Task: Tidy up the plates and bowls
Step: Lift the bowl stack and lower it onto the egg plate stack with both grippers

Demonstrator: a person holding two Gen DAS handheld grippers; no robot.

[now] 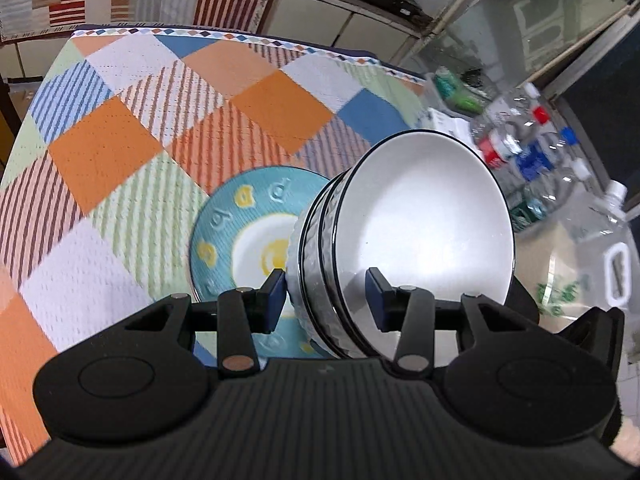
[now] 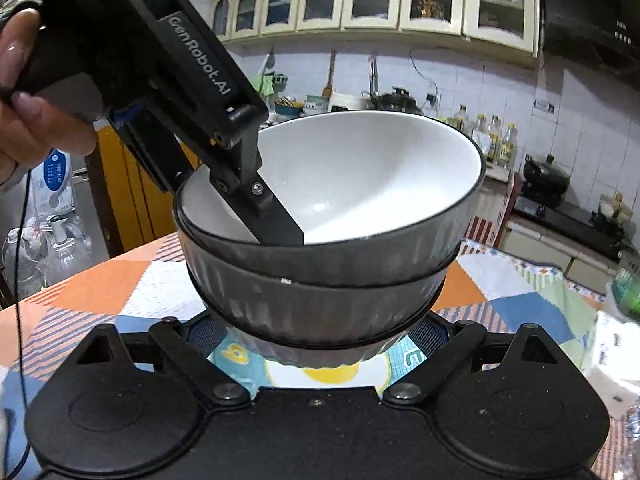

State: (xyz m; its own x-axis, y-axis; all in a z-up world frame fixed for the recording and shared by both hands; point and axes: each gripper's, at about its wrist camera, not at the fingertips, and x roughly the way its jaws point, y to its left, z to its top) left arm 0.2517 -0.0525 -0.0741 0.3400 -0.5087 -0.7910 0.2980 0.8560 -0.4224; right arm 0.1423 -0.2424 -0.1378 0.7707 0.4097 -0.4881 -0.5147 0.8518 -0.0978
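L gripper [image 1: 326,296] pinches the wall of stacked bowls [image 1: 400,240], one finger inside, one outside, w/ the stack just above a plate [image 1: 224,220] on the cloth [image 1: 120,140]. R gripper [image 2: 316,340] sits near the stack's base, fingers spread wide, gripping nothing.

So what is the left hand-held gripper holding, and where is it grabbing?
The left hand-held gripper holds the stack of bowls by the rim and wall: one finger inside the top bowl, the other outside. The stack hangs over the blue plate.
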